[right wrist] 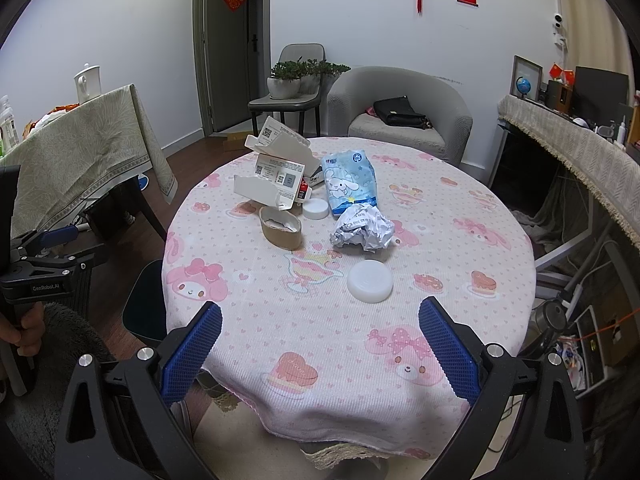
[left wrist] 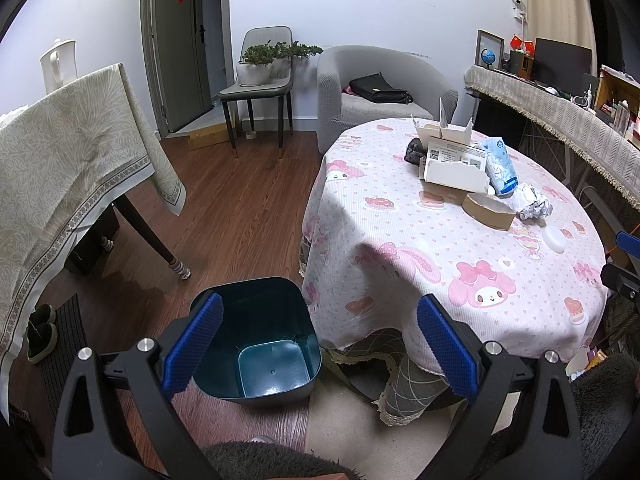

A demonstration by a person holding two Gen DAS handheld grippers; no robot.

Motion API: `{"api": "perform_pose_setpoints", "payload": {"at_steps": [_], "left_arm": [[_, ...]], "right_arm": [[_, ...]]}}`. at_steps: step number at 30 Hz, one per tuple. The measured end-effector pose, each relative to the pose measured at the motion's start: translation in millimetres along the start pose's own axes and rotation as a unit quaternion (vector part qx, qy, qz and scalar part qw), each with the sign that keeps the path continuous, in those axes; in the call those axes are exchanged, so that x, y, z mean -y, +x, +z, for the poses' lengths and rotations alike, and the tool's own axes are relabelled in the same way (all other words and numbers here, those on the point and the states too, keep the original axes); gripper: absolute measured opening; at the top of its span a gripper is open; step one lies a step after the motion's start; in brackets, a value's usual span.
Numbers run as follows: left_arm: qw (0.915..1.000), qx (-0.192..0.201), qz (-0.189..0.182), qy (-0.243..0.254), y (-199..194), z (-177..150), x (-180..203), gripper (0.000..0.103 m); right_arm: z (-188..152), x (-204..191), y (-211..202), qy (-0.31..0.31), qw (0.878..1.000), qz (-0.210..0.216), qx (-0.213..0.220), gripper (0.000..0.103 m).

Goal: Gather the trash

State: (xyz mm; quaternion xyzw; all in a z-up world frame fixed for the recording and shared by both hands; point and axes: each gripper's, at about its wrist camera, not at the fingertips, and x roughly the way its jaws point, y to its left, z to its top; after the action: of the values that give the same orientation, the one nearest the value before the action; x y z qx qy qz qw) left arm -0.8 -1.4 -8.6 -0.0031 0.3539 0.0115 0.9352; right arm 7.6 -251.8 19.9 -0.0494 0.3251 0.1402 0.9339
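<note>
Nothing collected yet, judging by the bin (left wrist: 260, 340) – it is seen bare inside, standing on the floor just left of the table (right wrist: 320, 340) edge. Both tongs are spread wide with nothing held: left tongs (left wrist: 320, 354) hang above the bin mouth, right tongs (right wrist: 320, 354) are aimed over the near table edge.

Trash is clustered on the table past centre: white round lid (right wrist: 370, 281) nearest, then crumpled paper ball (right wrist: 362, 227), cardboard tape roll (right wrist: 280, 232), a smaller white cap (right wrist: 315, 209), blue tissue pack (right wrist: 350, 182) and torn white boxes (right wrist: 276, 176) furthest back.

Key relation – the white round lid lies straight ahead of the right tongs, slightly right of their centreline, well apart from the fingertips. It is round, so no long axis has to be matched. The right tongs are judged clearly nearer; the left tongs are better kept by the bin.
</note>
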Motion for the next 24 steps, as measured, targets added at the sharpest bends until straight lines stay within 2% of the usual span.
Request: {"api": "perform_pose_setpoints", "payload": {"at_steps": [13,17,24], "left_arm": [[0.9999,0.002,-0.014,-0.002,-9,6,2,0.099],[0.9994,0.003,-0.033,0.005,-9,8,9,0.099],[0.9978,-0.001,-0.063,0.019,0,14,31,0.098]], "right_arm": [[-2,0,-2,-0.004,1.0,0.012,-0.004,0.1],[-1,-3,-2,-0.013,1.0,0.005,-0.006,0.1],[1,16,0,0.012,1.0,0.009,-0.017,0.1]]}}
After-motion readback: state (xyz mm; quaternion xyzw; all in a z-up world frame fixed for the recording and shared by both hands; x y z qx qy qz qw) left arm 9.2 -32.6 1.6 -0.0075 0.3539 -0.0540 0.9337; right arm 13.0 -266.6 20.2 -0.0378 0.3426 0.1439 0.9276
